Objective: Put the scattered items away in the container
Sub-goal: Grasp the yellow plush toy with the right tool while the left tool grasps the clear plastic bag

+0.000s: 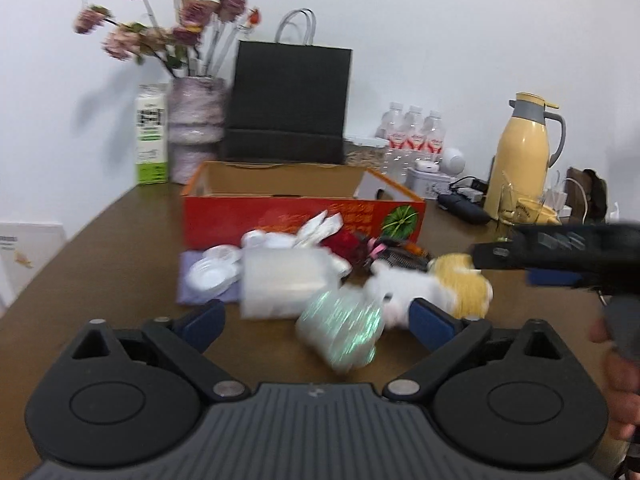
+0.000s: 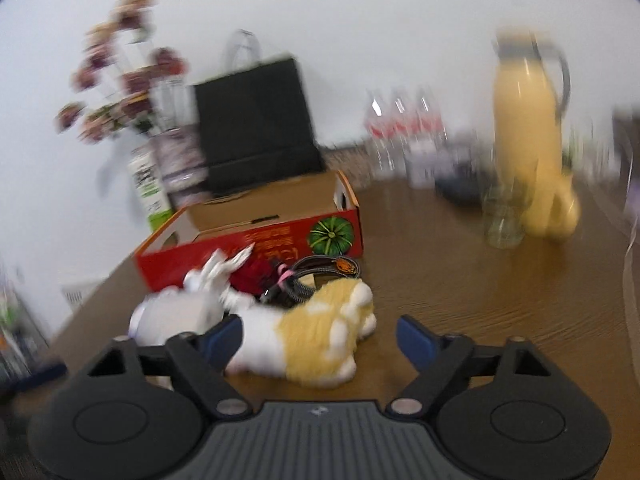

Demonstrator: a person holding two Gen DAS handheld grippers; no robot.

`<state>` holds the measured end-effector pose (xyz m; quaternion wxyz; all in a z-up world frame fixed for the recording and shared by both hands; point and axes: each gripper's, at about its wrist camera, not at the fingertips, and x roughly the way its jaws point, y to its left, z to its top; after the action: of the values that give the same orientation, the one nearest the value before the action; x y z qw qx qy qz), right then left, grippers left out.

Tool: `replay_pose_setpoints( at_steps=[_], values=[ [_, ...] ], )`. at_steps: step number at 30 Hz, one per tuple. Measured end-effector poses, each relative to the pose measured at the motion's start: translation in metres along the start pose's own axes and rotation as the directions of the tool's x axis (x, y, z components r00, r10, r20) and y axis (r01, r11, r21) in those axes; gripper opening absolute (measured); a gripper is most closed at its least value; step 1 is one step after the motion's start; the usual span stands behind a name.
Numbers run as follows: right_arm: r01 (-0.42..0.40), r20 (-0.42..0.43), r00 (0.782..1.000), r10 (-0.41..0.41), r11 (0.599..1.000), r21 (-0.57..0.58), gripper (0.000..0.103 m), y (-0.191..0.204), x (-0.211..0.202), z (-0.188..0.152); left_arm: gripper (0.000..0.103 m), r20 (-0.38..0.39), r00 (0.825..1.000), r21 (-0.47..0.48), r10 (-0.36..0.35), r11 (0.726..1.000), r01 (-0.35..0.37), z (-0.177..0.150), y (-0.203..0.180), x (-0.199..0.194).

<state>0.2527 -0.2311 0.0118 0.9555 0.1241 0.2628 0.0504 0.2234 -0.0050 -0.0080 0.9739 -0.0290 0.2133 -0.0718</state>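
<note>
An open orange-red cardboard box (image 1: pixel 280 216) (image 2: pixel 256 240) with a pumpkin picture stands mid-table. In front of it lies a pile: white dishes (image 1: pixel 212 276), a translucent plastic box (image 1: pixel 284 280), a shiny iridescent roll (image 1: pixel 344 328), a red item (image 1: pixel 348 244), a coiled braided cable (image 2: pixel 316 276) and a white-and-yellow plush toy (image 1: pixel 420 288) (image 2: pixel 316 340). My left gripper (image 1: pixel 318 320) is open, with the roll lying loose between its blue pads. My right gripper (image 2: pixel 318 336) is open around the plush. A black finger (image 1: pixel 504 254) of it reaches over the plush's yellow end.
Behind the box stand a black paper bag (image 1: pixel 288 104), a vase of dried flowers (image 1: pixel 196 128) and a green-white carton (image 1: pixel 152 140). To the right are water bottles (image 1: pixel 412 136), a yellow thermos jug (image 1: pixel 524 156) and a glass (image 2: pixel 504 220). Bare wood (image 2: pixel 460 280) lies right of the plush.
</note>
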Motion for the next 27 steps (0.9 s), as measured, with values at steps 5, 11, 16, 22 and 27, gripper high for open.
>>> replay_pose_setpoints(
  at_steps=[5,11,16,22,27],
  values=[
    [0.042,-0.101,0.994,-0.035,0.997,0.059,0.061,-0.003,0.069,0.022,0.061,-0.117,0.992,-0.008,-0.039,0.999,0.038,0.003,-0.005,0.046],
    [0.062,-0.141,0.987,-0.077,0.993,-0.103,0.045,0.01,0.087,0.006,0.042,-0.134,0.99,-0.01,-0.046,0.999,0.045,-0.007,-0.003,0.038],
    [-0.015,-0.182,0.983,-0.021,0.981,-0.192,0.044,0.013,0.043,-0.016,0.041,-0.168,0.984,-0.039,-0.054,0.998,0.048,-0.016,0.007,0.001],
    [-0.056,-0.2,0.98,0.004,0.965,-0.255,0.041,0.015,-0.03,-0.044,0.039,-0.187,0.982,-0.096,-0.019,0.995,0.001,-0.027,0.018,-0.051],
    [-0.058,-0.155,0.988,0.01,0.95,-0.306,0.037,0.031,-0.075,-0.065,0.038,-0.155,0.988,-0.06,0.009,0.998,-0.018,-0.031,0.005,-0.088]
  ],
)
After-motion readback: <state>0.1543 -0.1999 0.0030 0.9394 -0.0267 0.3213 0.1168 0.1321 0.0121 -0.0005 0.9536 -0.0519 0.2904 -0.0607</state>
